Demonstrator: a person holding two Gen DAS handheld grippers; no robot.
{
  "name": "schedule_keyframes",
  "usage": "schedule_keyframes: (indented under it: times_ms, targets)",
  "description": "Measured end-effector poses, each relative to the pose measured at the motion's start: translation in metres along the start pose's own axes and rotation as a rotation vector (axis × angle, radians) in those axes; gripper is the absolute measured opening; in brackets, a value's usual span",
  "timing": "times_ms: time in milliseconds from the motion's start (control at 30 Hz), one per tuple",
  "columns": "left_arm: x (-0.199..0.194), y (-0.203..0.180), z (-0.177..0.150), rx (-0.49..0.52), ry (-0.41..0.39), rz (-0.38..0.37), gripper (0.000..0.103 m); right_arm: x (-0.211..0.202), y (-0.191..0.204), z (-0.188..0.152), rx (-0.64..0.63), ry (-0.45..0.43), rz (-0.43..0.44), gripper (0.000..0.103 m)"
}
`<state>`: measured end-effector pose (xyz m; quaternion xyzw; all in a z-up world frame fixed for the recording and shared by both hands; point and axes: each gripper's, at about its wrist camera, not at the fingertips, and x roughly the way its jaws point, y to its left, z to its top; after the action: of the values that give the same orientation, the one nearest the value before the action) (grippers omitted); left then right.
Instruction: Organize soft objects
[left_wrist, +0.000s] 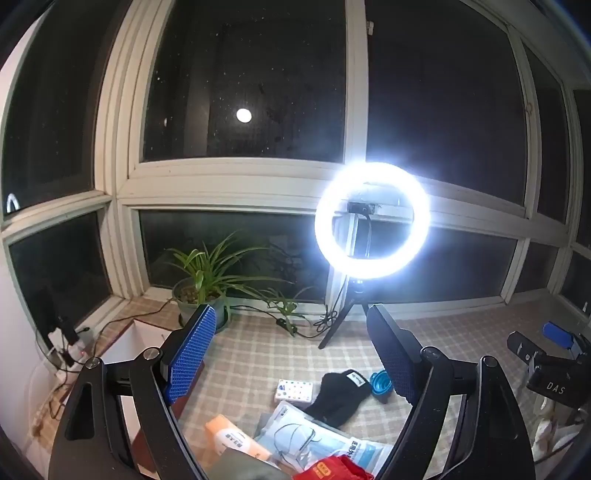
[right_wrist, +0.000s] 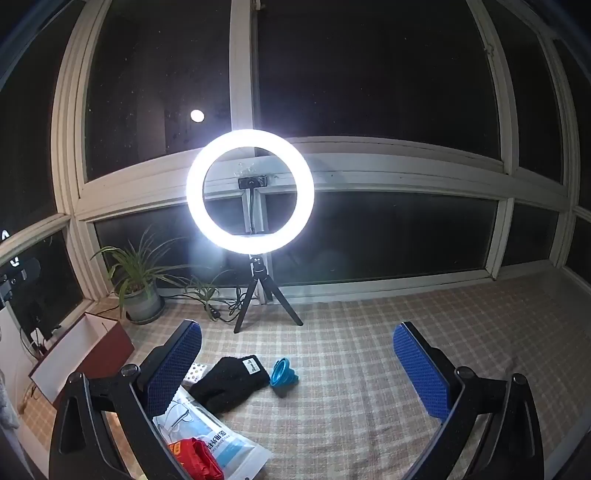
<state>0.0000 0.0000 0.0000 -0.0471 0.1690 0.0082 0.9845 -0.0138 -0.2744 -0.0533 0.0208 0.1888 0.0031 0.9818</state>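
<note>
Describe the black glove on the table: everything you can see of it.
The black glove looks like soft knit, with a small white label near its cuff. It lies flat on the checked tablecloth, fingers pointing toward the camera. Its fingertips seem to overlap the mask packet. A blue funnel sits just beside its cuff; contact is unclear. Neither gripper touches it.
</note>
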Motion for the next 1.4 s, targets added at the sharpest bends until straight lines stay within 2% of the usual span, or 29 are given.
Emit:
schedule_keyframes:
  times_ms: [167,200,267,367,600,1400]
  targets:
    - [0.009,0.007,0.003,0.006,0.029,0.006,0.084,-0.004,0.001,-0.001,-0.005,0.008,0.004,0.102]
    - [0.011,0.002,0.005,0.044,0.024,0.025,0.084,0.002,-0.003,0.002,0.009,0.033,0.000,0.102]
    - [0.013,0.000,0.003,0.054,0.012,0.028,0.084,0.005,-0.001,0.002,-0.011,0.037,-0.019,0.102]
    - [0.013,0.002,0.000,0.042,0.005,0.026,0.084,0.009,0.009,-0.003,-0.052,0.027,-0.048,0.102]
    - [0.027,-0.001,-0.009,0.034,0.044,0.020,0.084,0.016,0.004,-0.003,-0.031,0.031,-0.061,0.102]
    - [0.034,-0.004,-0.012,0.031,0.065,0.017,0.084,0.016,0.004,0.002,-0.036,0.013,-0.069,0.102]
